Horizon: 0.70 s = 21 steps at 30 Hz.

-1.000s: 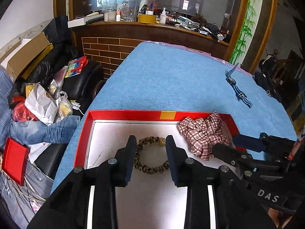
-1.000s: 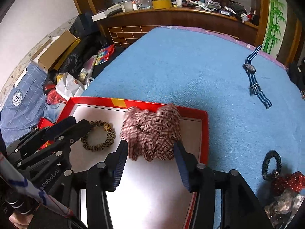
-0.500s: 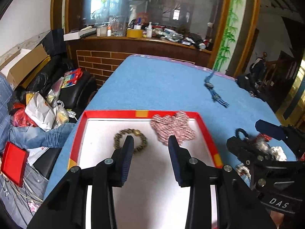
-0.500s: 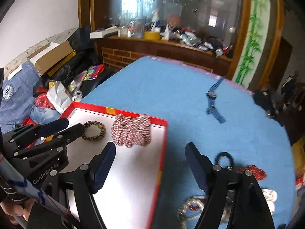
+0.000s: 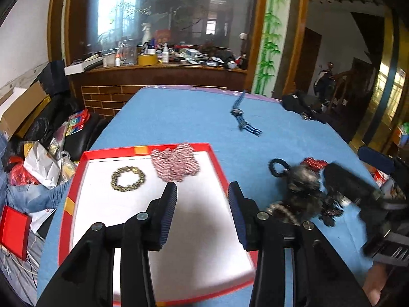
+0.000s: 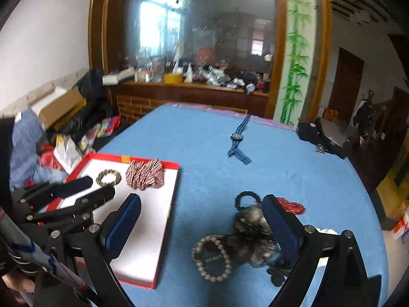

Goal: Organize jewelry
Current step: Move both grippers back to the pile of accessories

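Observation:
A red-rimmed tray (image 5: 216, 160) (image 6: 174, 179) with a white floor holds a leopard-print hair tie (image 5: 128, 178) (image 6: 108, 177) and a red plaid scrunchie (image 5: 175, 162) (image 6: 145, 173). My left gripper (image 5: 202, 192) (image 6: 84, 189) is open and empty above the tray. My right gripper (image 6: 202, 211) is open and empty above a pile on the blue cloth: a bead bracelet (image 6: 211, 258), a grey furry scrunchie (image 5: 303, 179) (image 6: 251, 220), a black hair tie (image 5: 278, 166) (image 6: 246, 198) and a red dotted piece (image 6: 291, 206).
A blue striped watch (image 5: 241, 117) (image 6: 237, 140) lies further back on the blue table (image 5: 179, 117). A black pouch (image 6: 319, 134) sits at the far right edge. A cluttered wooden counter (image 5: 163, 66) stands behind; bags and boxes lie on the floor to the left.
Both grippers have pulled back and risen from the tray and swung right. The right gripper has opened wider and now faces the pile on the cloth. The scrunchie stays in the tray.

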Each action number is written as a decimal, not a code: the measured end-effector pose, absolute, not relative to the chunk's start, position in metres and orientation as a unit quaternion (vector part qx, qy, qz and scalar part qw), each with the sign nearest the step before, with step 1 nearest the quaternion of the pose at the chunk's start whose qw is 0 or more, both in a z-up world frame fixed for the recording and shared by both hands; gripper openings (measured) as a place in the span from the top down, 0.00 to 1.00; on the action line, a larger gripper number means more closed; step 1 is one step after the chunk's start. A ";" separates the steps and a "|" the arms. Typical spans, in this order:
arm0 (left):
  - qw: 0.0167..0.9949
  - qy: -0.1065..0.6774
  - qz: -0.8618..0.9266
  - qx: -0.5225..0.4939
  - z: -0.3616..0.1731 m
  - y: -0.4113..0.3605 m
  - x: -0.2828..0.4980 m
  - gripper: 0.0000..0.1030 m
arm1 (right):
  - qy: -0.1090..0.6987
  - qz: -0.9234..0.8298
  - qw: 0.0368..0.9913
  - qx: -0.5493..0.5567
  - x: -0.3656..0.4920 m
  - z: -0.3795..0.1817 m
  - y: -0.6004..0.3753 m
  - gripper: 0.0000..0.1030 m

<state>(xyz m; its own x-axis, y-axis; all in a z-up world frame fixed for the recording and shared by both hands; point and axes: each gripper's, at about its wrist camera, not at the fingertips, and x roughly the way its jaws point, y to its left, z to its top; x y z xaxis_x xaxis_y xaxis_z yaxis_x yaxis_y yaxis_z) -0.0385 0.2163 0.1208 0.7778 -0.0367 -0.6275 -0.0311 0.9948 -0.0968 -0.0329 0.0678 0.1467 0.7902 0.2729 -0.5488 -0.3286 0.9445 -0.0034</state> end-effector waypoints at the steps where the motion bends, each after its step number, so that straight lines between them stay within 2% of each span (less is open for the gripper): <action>1: 0.941 0.334 -0.007 -0.053 0.121 0.211 -0.042 0.60 | 0.282 0.166 0.945 -0.033 -0.036 0.148 0.056 0.05; 6: 0.942 0.330 -0.035 -0.045 0.119 0.182 -0.061 0.55 | 0.281 0.144 0.949 0.012 -0.051 0.144 -0.017 0.05; 14: 0.930 0.358 -0.077 -0.036 0.096 0.144 -0.077 0.54 | 0.315 0.085 0.943 0.069 -0.057 0.120 -0.109 0.08; 21: 0.915 0.389 -0.101 -0.019 0.078 0.112 -0.070 0.54 | 0.351 0.089 0.926 0.109 -0.053 0.089 -0.149 0.09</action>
<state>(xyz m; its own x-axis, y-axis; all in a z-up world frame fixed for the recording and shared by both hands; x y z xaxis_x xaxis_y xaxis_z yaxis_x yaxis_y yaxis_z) -0.0705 0.1117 0.0778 0.6770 -0.1996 -0.7084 0.1692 0.9790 -0.1141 -0.0532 -0.1489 0.0886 0.7371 0.2423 -0.6308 -0.0889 0.9601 0.2650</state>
